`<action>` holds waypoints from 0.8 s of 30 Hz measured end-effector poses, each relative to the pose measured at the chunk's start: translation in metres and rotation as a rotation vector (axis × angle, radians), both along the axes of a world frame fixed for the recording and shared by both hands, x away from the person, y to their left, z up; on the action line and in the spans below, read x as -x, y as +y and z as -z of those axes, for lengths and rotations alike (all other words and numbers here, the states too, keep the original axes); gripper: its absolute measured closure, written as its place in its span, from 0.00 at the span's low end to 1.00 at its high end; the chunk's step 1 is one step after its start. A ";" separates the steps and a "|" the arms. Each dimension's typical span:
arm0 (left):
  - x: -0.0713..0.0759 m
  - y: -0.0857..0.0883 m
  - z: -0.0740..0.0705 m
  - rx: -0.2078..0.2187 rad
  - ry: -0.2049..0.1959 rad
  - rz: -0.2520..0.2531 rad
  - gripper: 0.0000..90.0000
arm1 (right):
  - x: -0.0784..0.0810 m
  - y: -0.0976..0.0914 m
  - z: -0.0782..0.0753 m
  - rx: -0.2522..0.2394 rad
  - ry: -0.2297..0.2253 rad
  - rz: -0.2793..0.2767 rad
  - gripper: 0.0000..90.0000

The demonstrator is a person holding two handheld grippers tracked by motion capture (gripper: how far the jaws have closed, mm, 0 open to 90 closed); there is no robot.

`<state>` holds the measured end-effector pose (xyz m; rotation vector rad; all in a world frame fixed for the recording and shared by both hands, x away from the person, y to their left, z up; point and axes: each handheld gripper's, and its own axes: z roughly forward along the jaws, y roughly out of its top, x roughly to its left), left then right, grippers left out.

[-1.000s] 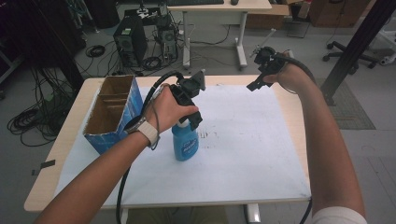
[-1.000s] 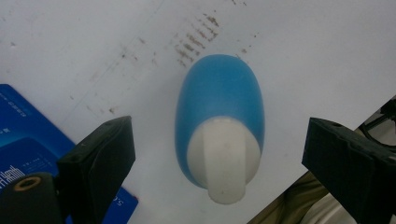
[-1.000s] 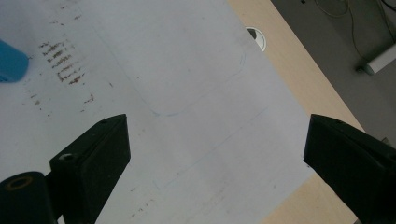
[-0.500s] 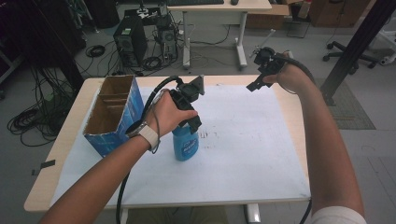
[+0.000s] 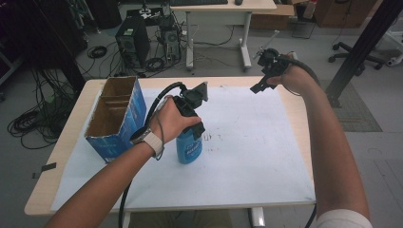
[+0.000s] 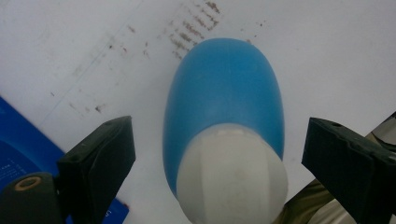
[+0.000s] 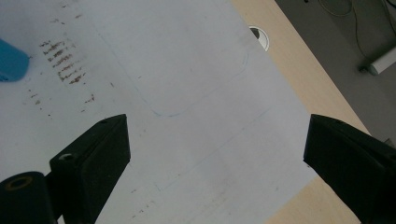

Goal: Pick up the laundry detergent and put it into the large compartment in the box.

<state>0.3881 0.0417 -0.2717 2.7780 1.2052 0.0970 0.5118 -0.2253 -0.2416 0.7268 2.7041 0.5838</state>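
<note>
Blue bottle (image 6: 224, 107) | upright, between open left claw (image 6: 219, 154) jaws, untouched

The high view looks forward and down over the whole tabletop (image 5: 285, 97). The left gripper view looks straight down, close above the bottle (image 6: 224, 102). The right gripper view looks down from farther off, sharing the bottle (image 7: 11, 60) at 10 o'clock.

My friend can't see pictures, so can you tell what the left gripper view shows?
A blue bottle with a white cap stands on white paper, seen from above between the left gripper's two black jaws, which are open and not touching it. Brown smudges mark the paper, and a blue box corner shows at lower left.
</note>
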 end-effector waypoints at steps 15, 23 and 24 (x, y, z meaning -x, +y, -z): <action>-0.003 0.002 0.012 0.009 0.015 -0.013 0.11 | 0.000 0.000 0.003 -0.003 0.004 -0.003 0.08; -0.003 0.001 0.015 0.000 0.013 -0.015 0.12 | -0.001 0.000 0.003 -0.004 0.004 -0.006 0.08; -0.003 0.000 0.016 -0.001 0.013 -0.014 0.12 | -0.001 0.000 0.003 -0.003 0.004 -0.005 0.08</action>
